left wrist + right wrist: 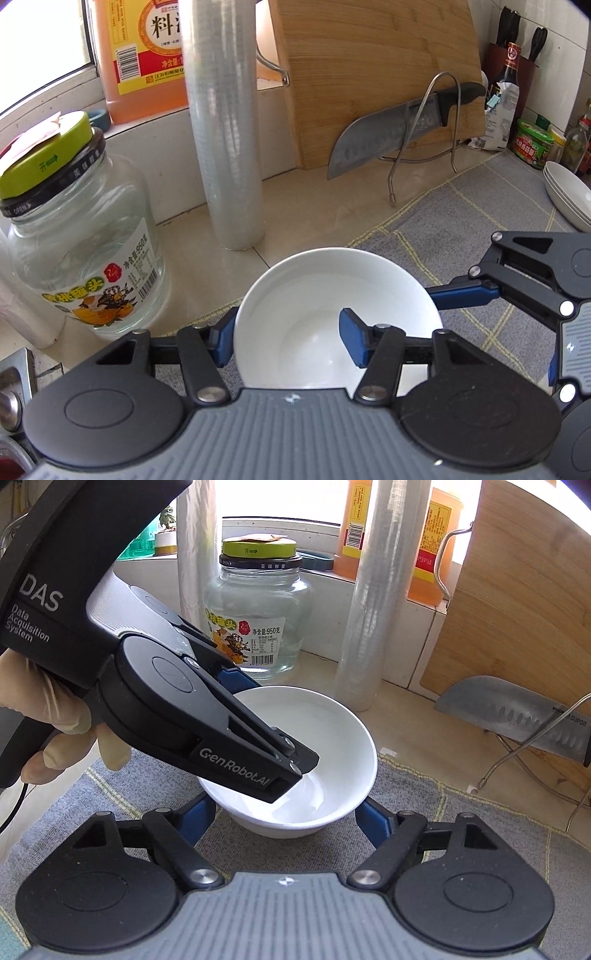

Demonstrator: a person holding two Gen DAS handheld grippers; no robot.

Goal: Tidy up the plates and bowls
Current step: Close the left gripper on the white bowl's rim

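Observation:
A white bowl (332, 291) stands on a grey checked mat (480, 206). My left gripper (288, 339) is open around the bowl's near-left rim, one blue finger outside the wall and one inside, with a wide gap between them. In the right wrist view my right gripper (284, 821) is open, its blue fingers spread on either side of the same bowl (332, 746), close to its wall; whether they touch is unclear. The left gripper's body lies over the bowl there. A stack of white plates (569, 192) sits at the far right of the mat.
A glass jar with a green lid (81, 236) stands left of the bowl. A roll of cling film (225, 122) stands behind it. A wooden cutting board (376, 74) and a knife (399, 129) lean on a wire rack. Bottles and jars crowd the right corner.

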